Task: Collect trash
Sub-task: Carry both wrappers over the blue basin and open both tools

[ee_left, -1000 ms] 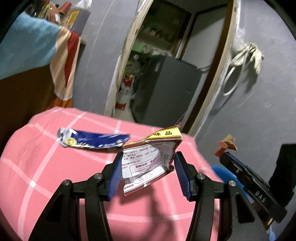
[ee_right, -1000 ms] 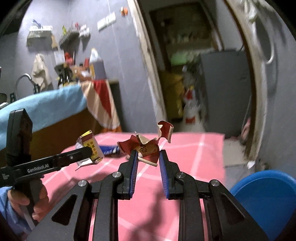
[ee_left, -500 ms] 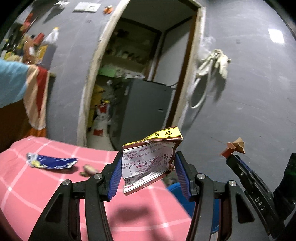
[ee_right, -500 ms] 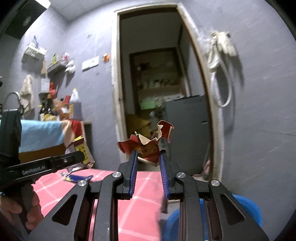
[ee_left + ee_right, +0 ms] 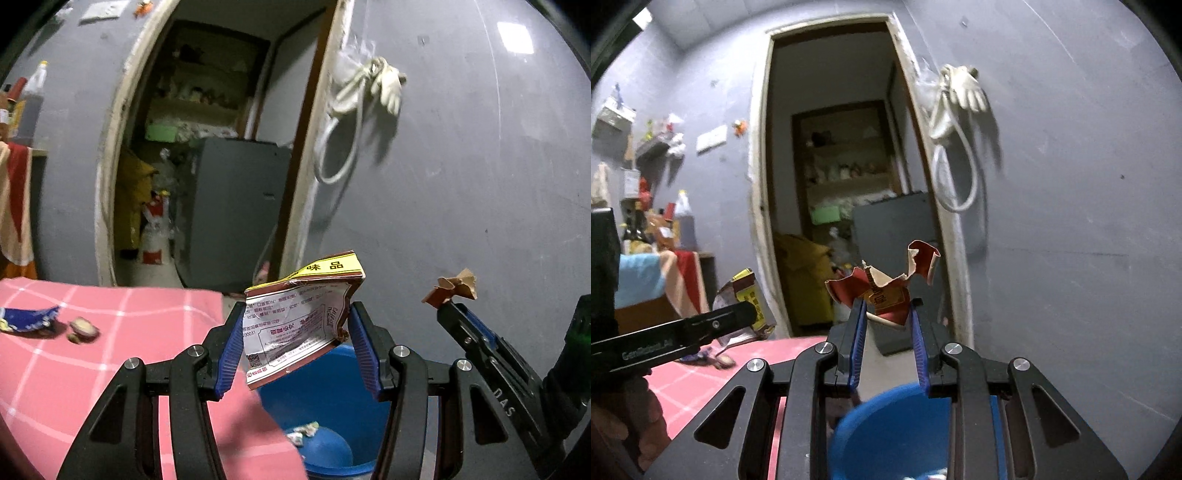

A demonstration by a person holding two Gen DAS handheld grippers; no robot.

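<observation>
Dropping both scraps cleanly into the blue bucket [image 5: 332, 398] is the step in hand, judging by how each tool now hangs over it. Farthest left of the bucket, on the pink checked desk [image 5: 110, 369], a blue wrapper [image 5: 27, 319] and a small brownish scrap [image 5: 83, 329] lie side by side, not yet collected. Nearer, the left gripper [image 5: 297, 345] has its fingers clamped on a torn white-and-yellow packet [image 5: 295, 325], which hangs above the bucket's near-left rim, just past the desk edge. A few bits of litter already lie at the bucket's bottom. To the right, the right gripper [image 5: 888, 347] has its fingers pressed together on a crumpled red paper scrap [image 5: 886, 291], held above the bucket's opening in its own view.

The packet looks light and flat, so it may drift or cling to a finger pad; carrying it further over the bucket's middle and lowering it before parting the fingers should keep it off the floor. The red scrap probably falls straighter, though releasing it low would be safer too.
</observation>
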